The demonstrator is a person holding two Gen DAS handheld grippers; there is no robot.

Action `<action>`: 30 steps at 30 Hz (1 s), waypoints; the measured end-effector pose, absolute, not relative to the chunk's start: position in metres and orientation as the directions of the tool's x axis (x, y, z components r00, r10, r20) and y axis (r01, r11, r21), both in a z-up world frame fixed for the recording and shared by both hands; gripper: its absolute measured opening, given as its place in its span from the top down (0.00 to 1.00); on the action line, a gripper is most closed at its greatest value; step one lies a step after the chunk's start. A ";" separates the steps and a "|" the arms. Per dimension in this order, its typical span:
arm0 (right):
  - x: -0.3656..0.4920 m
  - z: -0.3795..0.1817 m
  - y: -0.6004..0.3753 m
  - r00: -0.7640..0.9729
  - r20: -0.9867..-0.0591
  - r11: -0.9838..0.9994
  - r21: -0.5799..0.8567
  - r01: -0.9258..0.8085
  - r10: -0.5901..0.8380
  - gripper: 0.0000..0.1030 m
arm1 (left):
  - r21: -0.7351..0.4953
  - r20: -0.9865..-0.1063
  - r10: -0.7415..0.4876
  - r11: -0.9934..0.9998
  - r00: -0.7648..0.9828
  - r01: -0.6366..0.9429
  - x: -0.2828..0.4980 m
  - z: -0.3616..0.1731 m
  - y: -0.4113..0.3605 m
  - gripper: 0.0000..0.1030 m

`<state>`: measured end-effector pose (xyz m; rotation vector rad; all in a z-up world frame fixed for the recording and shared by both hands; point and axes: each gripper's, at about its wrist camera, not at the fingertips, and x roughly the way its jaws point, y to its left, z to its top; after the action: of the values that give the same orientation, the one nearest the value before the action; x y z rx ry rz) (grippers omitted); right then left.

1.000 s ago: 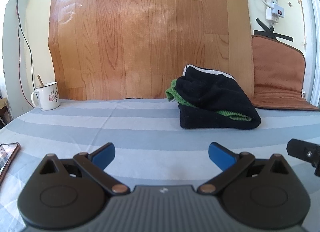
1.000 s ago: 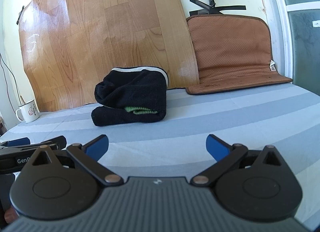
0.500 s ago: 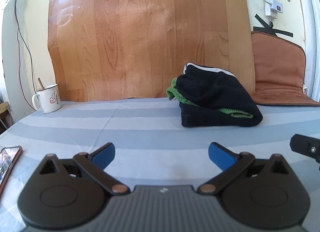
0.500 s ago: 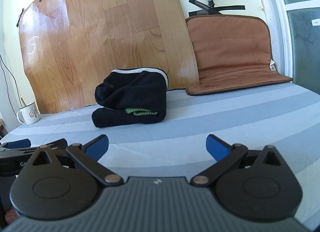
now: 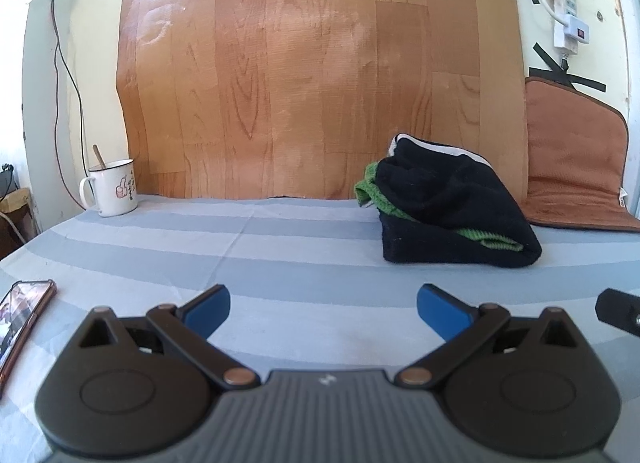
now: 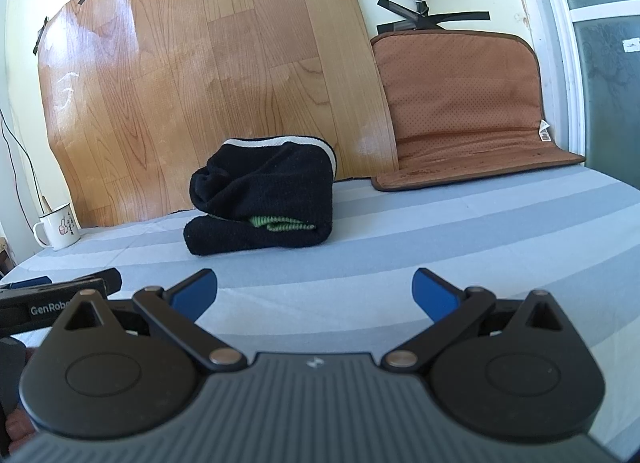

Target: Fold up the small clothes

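We are finding both the left gripper [image 5: 323, 309] and right gripper [image 6: 314, 290] spread wide (nothing held), the folded black garment [image 6: 262, 203] lying well ahead.

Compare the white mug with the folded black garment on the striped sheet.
The white mug is rigid and stands upright with something stick-like in it; the folded black garment is soft and lies in a bundle with green fabric showing in its folds. The mug sits at the far left, the garment right of centre. Both rest on the striped sheet near the wood-pattern panel, untouched by either gripper.
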<state>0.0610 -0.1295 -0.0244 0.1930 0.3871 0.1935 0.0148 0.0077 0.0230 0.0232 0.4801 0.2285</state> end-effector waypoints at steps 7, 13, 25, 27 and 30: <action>0.061 -0.025 -0.130 0.908 -0.355 0.963 0.223 -0.150 0.223 0.00 | 0.087 -0.472 0.211 0.977 0.856 -0.194 0.017 0.024 0.009 0.00; 0.061 -0.025 -0.130 0.908 -0.355 0.963 0.223 -0.150 0.224 0.00 | 0.096 -0.475 0.193 0.981 0.859 -0.167 0.015 0.023 0.007 0.00; 0.061 -0.025 -0.130 0.908 -0.355 0.963 0.223 -0.150 0.223 0.00 | 0.104 -0.509 0.202 0.979 0.837 -0.174 0.021 0.020 0.008 0.00; 0.062 -0.025 -0.130 0.908 -0.355 0.963 0.224 -0.150 0.224 0.00 | 0.105 -0.507 0.198 0.980 0.839 -0.168 0.021 0.020 0.008 0.00; 0.062 -0.025 -0.130 0.907 -0.355 0.963 0.224 -0.151 0.225 0.00 | 0.112 -0.493 0.191 0.981 0.849 -0.156 0.018 0.020 0.007 0.00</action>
<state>0.0619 -0.1301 -0.0246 0.1936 0.3885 0.1954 0.0184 0.0068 0.0202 0.0686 0.5258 0.1830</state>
